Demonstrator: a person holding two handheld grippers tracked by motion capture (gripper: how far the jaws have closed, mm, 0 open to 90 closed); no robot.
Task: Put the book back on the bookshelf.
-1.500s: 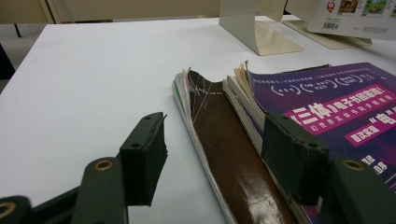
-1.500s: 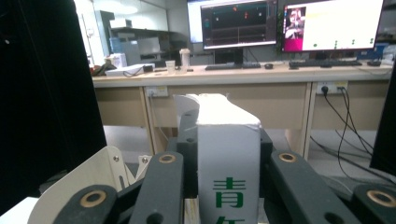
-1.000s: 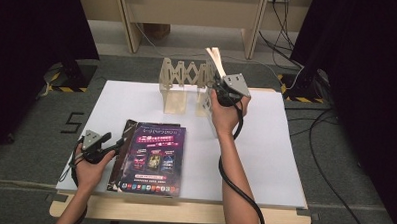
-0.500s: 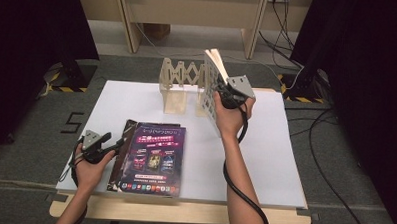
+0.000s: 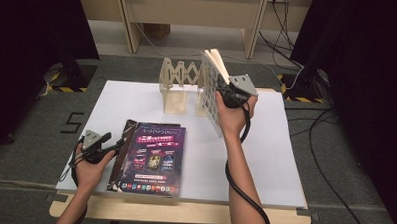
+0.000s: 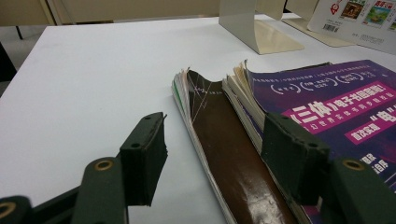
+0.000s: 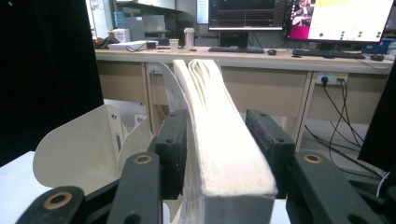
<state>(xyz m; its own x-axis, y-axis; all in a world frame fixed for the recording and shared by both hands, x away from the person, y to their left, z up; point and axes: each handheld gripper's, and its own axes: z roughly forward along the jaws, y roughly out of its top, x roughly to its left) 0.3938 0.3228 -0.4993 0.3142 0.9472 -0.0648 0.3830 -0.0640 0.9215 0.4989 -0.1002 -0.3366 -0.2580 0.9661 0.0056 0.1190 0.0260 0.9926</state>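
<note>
Standing the book [image 5: 213, 87] beside the rack [image 5: 180, 89] at the table's far edge, my right gripper [image 5: 226, 97] has just been loosening, jaws apart around it. Two magazines [image 5: 152, 158] remain by my left gripper [image 5: 113, 145], its jaws wide, holding nothing.

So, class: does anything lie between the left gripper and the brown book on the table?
Nothing visible does. The open left gripper faces the brown book directly, with the book's edge in line between its jaws. The purple book lies beside it, not in between.
</note>
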